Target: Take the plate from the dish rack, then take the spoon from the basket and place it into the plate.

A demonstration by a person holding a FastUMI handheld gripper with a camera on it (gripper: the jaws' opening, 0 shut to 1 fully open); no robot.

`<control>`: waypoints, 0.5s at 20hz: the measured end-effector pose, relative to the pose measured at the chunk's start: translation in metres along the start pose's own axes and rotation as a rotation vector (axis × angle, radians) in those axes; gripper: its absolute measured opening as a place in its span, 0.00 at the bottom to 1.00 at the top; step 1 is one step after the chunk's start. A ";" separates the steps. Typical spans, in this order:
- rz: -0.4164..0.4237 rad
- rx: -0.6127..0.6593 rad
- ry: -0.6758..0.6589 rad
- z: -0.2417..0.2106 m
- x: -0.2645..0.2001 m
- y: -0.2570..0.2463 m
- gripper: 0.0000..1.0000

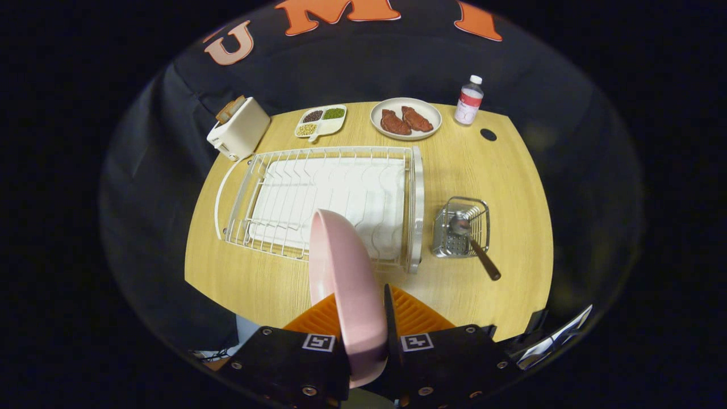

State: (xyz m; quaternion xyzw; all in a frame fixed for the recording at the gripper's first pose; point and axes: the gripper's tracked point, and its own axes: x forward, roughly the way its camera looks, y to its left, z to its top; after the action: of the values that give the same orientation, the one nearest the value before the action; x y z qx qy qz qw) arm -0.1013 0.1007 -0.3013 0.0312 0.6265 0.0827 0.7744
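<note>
The gripper was clamped on the pink plate, held on edge above the dish rack, its long axis running ahead; its lower rim was hidden between the fingers. The spoon stood bowl-down in the basket, handle leaning toward the gripper.

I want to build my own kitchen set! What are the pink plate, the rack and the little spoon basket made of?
The pink plate, pinched in the claw, looks like matte plastic or melamine: smooth, with only a dull sheen. The rack seems to be white-coated wire, thin bars over a white tray. The basket looks like shiny steel, with small holes and wire sides.
</note>
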 end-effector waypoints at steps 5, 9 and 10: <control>0.005 0.005 0.022 -0.034 0.014 -0.003 0.28; 0.064 0.014 0.072 -0.067 0.029 0.009 0.28; 0.073 0.021 0.077 -0.073 0.035 0.009 0.28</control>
State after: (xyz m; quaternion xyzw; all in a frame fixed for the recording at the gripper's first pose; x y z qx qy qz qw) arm -0.1662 0.1117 -0.3489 0.0589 0.6550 0.1054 0.7459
